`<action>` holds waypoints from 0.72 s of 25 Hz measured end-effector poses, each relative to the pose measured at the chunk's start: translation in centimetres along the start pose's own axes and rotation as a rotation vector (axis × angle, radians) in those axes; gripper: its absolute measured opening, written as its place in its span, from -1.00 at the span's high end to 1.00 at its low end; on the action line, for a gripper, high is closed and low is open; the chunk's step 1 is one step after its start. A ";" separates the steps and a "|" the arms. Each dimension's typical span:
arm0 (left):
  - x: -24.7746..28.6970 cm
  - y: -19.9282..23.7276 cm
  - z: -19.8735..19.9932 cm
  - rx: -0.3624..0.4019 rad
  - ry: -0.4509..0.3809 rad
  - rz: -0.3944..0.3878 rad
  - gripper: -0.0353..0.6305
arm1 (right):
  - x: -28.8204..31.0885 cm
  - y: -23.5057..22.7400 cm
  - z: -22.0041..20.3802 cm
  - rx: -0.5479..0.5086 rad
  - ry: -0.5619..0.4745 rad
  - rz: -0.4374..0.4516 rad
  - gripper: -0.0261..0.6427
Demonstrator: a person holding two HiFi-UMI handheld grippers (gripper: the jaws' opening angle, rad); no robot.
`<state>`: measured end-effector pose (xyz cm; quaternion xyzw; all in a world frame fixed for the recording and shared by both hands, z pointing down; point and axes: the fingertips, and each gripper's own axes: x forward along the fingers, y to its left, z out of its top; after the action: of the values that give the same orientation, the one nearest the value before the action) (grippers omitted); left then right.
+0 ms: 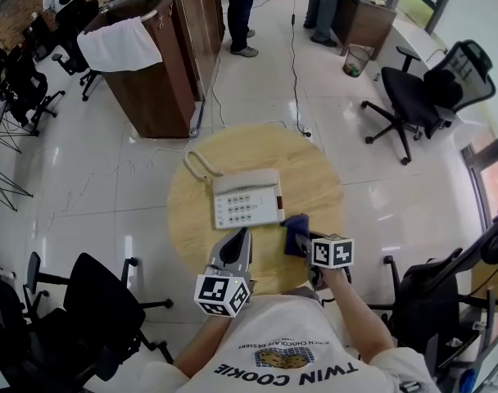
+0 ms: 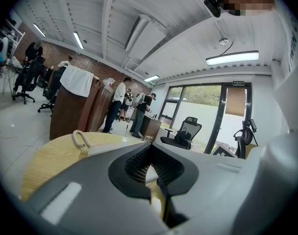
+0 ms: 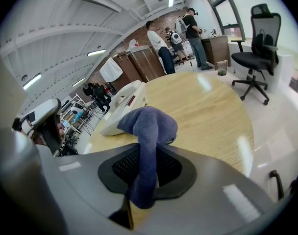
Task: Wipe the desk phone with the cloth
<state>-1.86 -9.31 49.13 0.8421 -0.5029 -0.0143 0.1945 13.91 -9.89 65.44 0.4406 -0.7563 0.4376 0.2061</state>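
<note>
A white desk phone [image 1: 247,199] lies in the middle of a round wooden table [image 1: 319,178], its coiled cord [image 1: 196,164] at its far left corner. My right gripper [image 1: 301,242] is shut on a dark blue cloth [image 1: 296,232], which hangs just off the phone's near right corner. In the right gripper view the cloth [image 3: 150,125] bulges out past the jaws, with the phone [image 3: 122,103] beyond it to the left. My left gripper [image 1: 235,254] hovers just in front of the phone's near edge, shut and holding nothing. The left gripper view shows the cord [image 2: 80,138] ahead.
A wooden cabinet [image 1: 163,64] draped with a white towel stands beyond the table. Black office chairs stand at near left [image 1: 101,301] and far right [image 1: 421,97]. People stand at the back by a desk, with a waste bin [image 1: 355,60] nearby.
</note>
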 end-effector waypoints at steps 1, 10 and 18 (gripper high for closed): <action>-0.2 0.1 0.0 -0.001 -0.001 0.002 0.92 | 0.0 -0.3 0.2 0.006 -0.001 -0.008 0.73; -0.7 1.3 0.5 -0.008 -0.017 0.028 0.92 | 1.5 -1.1 3.4 -0.025 -0.007 -0.036 0.73; -1.0 2.7 0.9 -0.016 -0.026 0.047 0.92 | 3.3 -0.6 5.7 -0.063 0.011 -0.044 0.73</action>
<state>-4.83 -9.84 49.01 0.8283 -0.5248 -0.0247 0.1947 13.08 -16.43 65.06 0.4480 -0.7587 0.4114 0.2333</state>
